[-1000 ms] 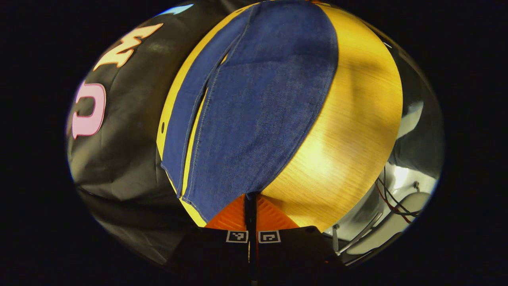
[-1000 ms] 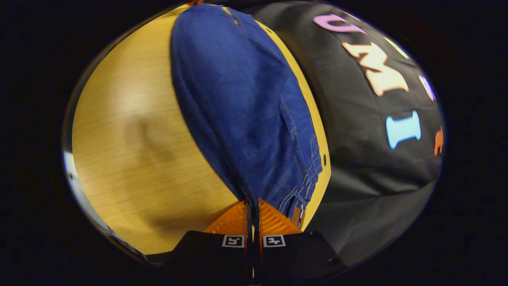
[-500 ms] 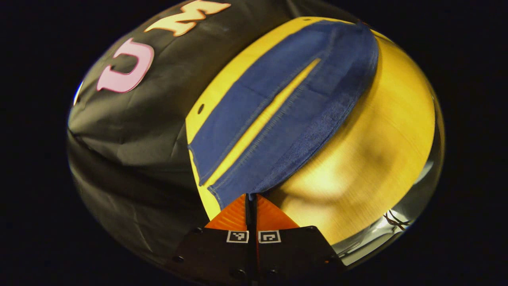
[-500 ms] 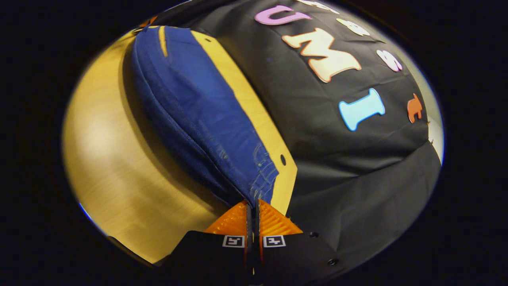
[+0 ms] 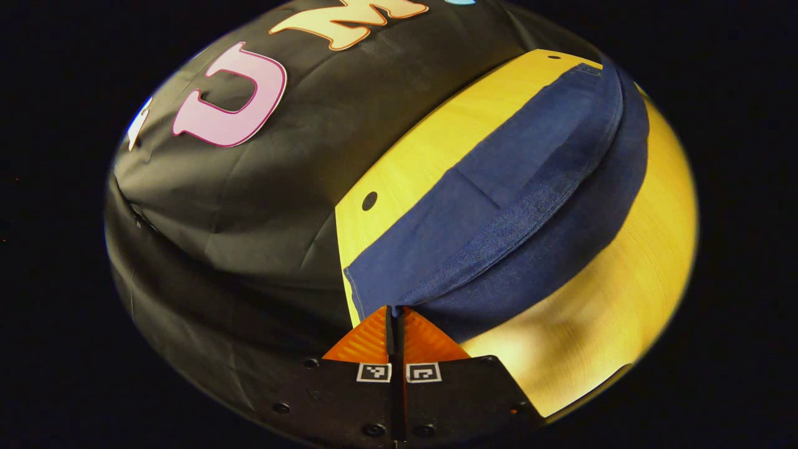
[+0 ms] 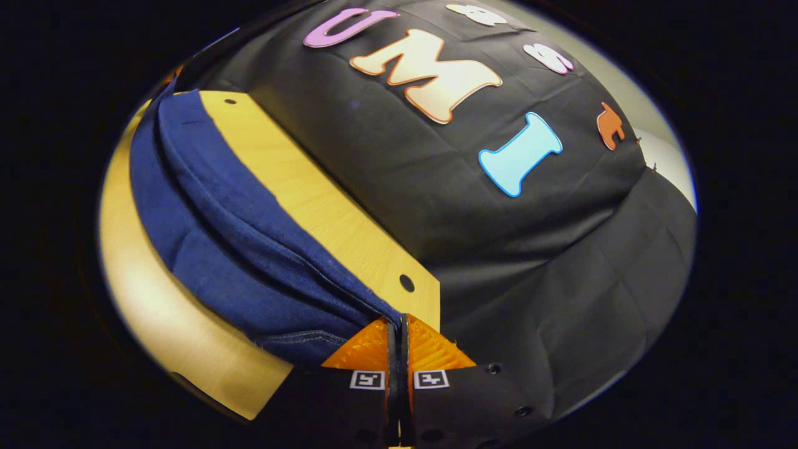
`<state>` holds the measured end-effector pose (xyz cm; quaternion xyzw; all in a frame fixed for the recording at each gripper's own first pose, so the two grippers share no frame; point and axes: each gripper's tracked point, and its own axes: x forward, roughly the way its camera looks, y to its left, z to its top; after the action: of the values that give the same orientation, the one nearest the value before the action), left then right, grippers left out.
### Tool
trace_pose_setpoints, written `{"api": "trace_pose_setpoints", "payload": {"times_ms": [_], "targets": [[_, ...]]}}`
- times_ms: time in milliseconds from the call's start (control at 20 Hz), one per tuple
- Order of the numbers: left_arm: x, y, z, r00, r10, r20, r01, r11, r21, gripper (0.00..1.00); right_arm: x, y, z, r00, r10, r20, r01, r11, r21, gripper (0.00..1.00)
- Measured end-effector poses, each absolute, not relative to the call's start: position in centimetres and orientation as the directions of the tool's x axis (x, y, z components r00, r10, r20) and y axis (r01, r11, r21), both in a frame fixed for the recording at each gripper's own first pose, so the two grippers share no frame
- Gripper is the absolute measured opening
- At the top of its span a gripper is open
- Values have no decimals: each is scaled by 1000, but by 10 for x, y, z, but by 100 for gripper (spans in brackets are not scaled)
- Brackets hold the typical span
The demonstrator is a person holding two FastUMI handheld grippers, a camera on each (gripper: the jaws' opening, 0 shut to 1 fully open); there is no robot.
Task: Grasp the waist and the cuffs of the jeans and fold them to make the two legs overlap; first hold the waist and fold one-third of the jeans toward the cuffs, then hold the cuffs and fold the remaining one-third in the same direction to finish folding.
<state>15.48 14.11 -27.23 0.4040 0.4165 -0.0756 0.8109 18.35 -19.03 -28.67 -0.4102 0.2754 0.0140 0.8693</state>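
Dark blue jeans (image 5: 499, 212) lie lengthwise on a yellow wooden table (image 5: 436, 143). Their near side is raised and curls over the far leg in a long fold. My left gripper (image 5: 395, 308) is shut on the cuff end of that raised edge. In the right gripper view the jeans (image 6: 206, 249) arch the same way above the table (image 6: 312, 193), and my right gripper (image 6: 396, 319) is shut on the waist end, where a stitched hem shows just beside the orange fingers (image 6: 361, 346).
The black booth cloth (image 5: 262, 187) hangs right behind the table's far edge. A small round hole (image 5: 369, 201) marks the table's far corner, and another hole (image 6: 406, 283) sits at the other far corner. Bare wood runs along the front of the jeans.
Both grippers have lifted the near leg and carried it toward the wall side. The gap between the two legs is now covered by the raised fold.
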Motion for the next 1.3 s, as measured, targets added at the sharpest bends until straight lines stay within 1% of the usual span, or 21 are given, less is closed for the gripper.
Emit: {"api": "trace_pose_setpoints", "payload": {"times_ms": [150,300,400,550,750,800,850,900,950,1000,1050,1150,1300], "targets": [[189,140,-284,642,216,-736,409,716,566,0,220,-184,-300,860,-201,-468,-224,677,-701,2],[220,136,-304,623,218,-751,383,753,536,0,247,-187,-329,847,-211,-488,-204,718,-665,3],[240,133,-314,614,222,-757,370,767,525,0,262,-188,-355,829,-215,-517,-207,740,-640,2],[264,129,-331,605,223,-765,337,798,499,0,279,-192,-393,790,-215,-574,-248,745,-620,2],[283,131,-357,579,272,-768,320,791,522,0,283,-196,-431,746,-226,-626,-269,758,-594,3],[283,130,-365,566,275,-777,312,801,511,0,285,-200,-440,734,-235,-637,-268,761,-590,27],[278,124,-371,547,255,-797,306,825,475,0,284,-206,-432,737,-262,-623,-243,757,-606,52],[274,120,-372,555,242,-796,286,843,456,33,284,-213,-426,750,-266,-606,-211,771,-601,76],[262,115,-363,564,238,-790,259,858,444,67,281,-211,-417,755,-257,-603,-176,806,-565,100],[271,115,-365,598,246,-763,210,870,445,100,281,-217,-410,761,-263,-593,-136,830,-541,100],[280,112,-365,632,237,-738,168,888,428,95,279,-225,-398,768,-277,-577,-91,845,-526,100],[291,103,-353,704,212,-678,90,920,381,95,273,-242,-377,775,-308,-551,10,880,-476,99],[302,88,-338,802,140,-580,43,956,290,95,253,-273,-366,751,-362,-552,163,912,-377,100]]}}
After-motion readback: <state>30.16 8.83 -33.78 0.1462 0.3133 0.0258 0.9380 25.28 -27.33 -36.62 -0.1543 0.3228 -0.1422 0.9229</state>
